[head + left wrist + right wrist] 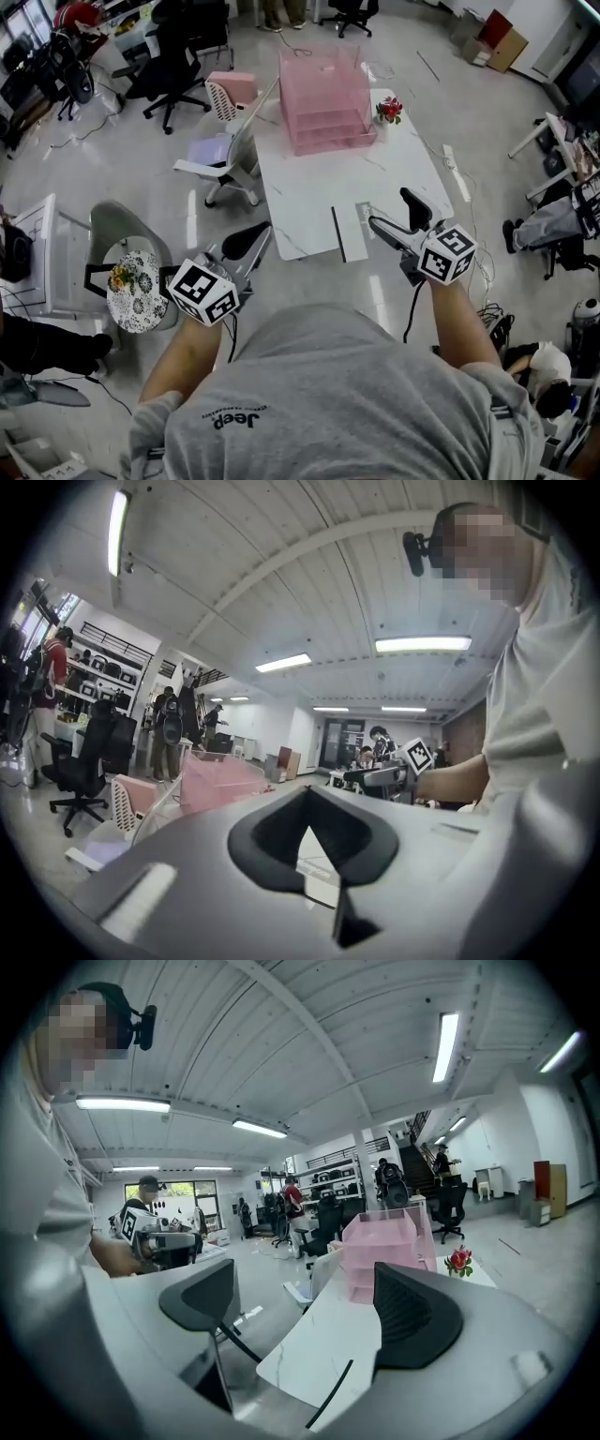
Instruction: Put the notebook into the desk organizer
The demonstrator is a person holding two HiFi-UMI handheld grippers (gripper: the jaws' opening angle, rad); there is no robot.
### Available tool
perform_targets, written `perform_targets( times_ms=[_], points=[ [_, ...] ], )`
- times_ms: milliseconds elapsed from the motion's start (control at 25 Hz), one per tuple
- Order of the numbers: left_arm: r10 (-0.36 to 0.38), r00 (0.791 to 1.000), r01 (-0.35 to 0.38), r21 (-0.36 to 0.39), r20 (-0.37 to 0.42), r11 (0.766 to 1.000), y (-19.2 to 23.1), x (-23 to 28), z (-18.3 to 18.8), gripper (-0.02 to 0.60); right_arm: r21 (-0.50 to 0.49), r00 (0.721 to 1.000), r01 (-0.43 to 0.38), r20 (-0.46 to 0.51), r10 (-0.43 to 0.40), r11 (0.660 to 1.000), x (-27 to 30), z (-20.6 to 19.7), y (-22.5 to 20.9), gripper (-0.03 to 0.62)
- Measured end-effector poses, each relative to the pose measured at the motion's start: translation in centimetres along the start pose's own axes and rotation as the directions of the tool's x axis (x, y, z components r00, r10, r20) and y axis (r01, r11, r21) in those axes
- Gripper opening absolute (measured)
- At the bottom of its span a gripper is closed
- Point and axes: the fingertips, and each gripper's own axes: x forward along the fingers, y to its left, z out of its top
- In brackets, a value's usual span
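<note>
A pink see-through desk organizer [325, 98] stands at the far end of the white table [300, 187]; it also shows in the right gripper view [386, 1246]. The notebook [351, 232], thin with a dark spine, lies flat at the table's near edge, seen as a dark line [330, 1393] in the right gripper view. My right gripper [394, 217] hovers just right of the notebook above the table corner, open and holding nothing [309, 1312]. My left gripper [248, 242] hangs off the table's near-left corner, jaws shut with nothing held [314, 855].
A small pot of red roses [389, 110] stands right of the organizer. A white chair [225, 155] sits against the table's left side. A grey chair with a floral cushion [136, 281] is at my left. Black office chairs [173, 70] and people stand farther off.
</note>
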Motion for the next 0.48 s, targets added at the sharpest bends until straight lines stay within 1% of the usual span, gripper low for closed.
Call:
perform_targets(
  times_ms=[120,240,320,480],
  points=[
    [-0.012,1.000,0.012,-0.011,-0.009,1.000,2.8,1.4,0.1,0.058,0.019,1.000,0.024,-0.018,-0.023,1.000,1.8,0.0,-1.8,0.442],
    [0.000,1.000,-0.001,-0.028,-0.022,1.000,4.6,3.4,-0.7,0.058,0.043,0.999,0.023,-0.035,-0.021,0.999,3.0,-0.9,-4.1,0.442],
    [0.012,0.999,-0.014,-0.044,-0.041,0.999,5.2,4.9,-1.7,0.058,0.069,0.999,0.005,-0.044,-0.002,0.998,3.7,-1.8,-5.8,0.442],
    [0.034,0.998,-0.038,-0.079,-0.058,0.996,5.8,9.3,-3.4,0.058,0.095,0.996,-0.060,-0.056,0.065,0.994,5.7,-2.9,-9.6,0.442]
  ],
)
